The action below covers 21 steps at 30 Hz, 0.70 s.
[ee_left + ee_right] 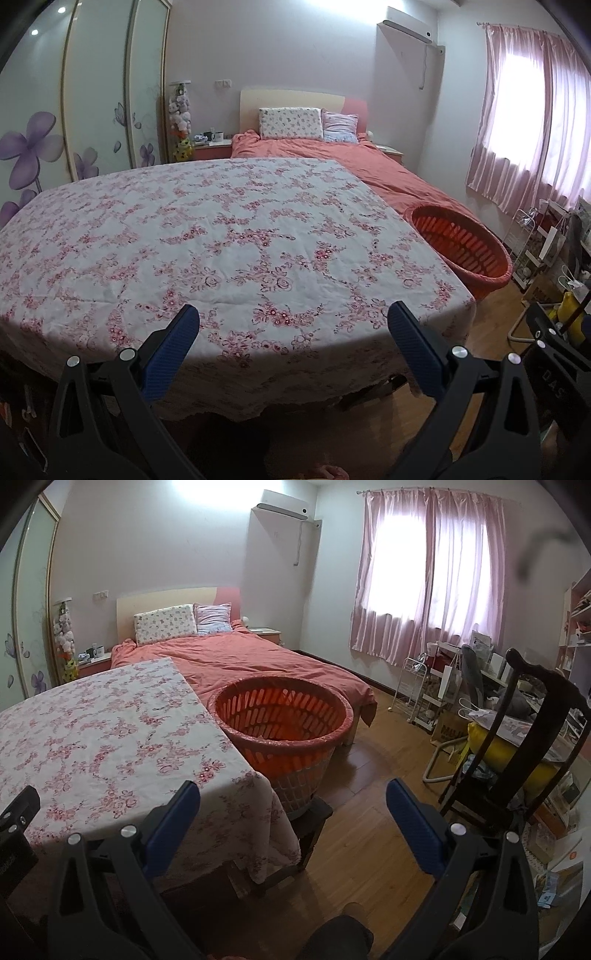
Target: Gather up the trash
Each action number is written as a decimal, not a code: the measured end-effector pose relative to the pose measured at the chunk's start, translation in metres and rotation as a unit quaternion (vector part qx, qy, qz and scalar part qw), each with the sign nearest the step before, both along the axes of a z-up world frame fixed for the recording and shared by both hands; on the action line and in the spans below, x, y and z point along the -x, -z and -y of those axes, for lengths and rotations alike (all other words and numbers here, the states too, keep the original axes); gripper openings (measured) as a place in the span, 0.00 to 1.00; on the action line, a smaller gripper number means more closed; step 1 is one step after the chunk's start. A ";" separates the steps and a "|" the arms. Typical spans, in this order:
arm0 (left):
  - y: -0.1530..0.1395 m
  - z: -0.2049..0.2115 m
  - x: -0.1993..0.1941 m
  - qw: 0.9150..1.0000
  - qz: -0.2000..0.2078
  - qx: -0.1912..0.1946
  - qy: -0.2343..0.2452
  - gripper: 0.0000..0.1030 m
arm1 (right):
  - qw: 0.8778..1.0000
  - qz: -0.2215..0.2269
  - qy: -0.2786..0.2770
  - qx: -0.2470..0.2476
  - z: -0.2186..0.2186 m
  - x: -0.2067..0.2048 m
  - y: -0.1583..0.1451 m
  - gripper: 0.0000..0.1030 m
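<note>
Beside table's right edge: orange basket [280,716] with clear liner, raised on dark stand, touching cloth edge. Table [207,236] carries floral cloth. Left gripper [293,328] hovers over near table edge, jaws spread wide, gripping nothing. Right gripper [293,806] hangs off table's right corner above wood floor [369,794], jaws spread wide, gripping nothing. Bed [258,657] behind table. Dark chair [517,746] at right. No trash visible.

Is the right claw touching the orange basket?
Apart. In the right wrist view the open right claw hangs short of the basket, with bare floor and tablecloth corner between its fingers.
</note>
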<state>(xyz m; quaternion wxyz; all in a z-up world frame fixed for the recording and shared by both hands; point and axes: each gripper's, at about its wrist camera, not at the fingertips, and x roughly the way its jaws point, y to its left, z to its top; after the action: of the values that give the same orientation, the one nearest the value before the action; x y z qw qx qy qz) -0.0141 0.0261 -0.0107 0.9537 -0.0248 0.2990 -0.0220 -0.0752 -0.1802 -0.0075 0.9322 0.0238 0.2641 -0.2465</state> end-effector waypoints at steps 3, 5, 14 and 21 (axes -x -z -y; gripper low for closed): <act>0.000 0.001 0.000 1.000 0.000 0.000 0.001 0.98 | 1.000 0.000 0.001 0.001 0.001 0.000 0.000 0.96; -0.001 0.001 0.000 1.000 0.002 0.000 0.001 0.98 | 1.000 0.000 0.001 0.000 0.002 0.000 0.000 0.96; -0.003 0.005 -0.001 1.000 0.005 0.000 0.006 0.98 | 1.000 0.000 0.002 0.000 0.002 -0.001 0.000 0.96; -0.005 0.012 -0.002 1.000 0.005 -0.005 0.014 0.98 | 1.000 -0.001 0.007 -0.003 0.006 -0.001 -0.002 0.96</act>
<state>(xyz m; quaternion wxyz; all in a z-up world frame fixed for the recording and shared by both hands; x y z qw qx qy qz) -0.0117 0.0140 -0.0059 0.9549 -0.0161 0.2945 -0.0340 -0.0739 -0.1857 -0.0058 0.9302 0.0278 0.2655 -0.2519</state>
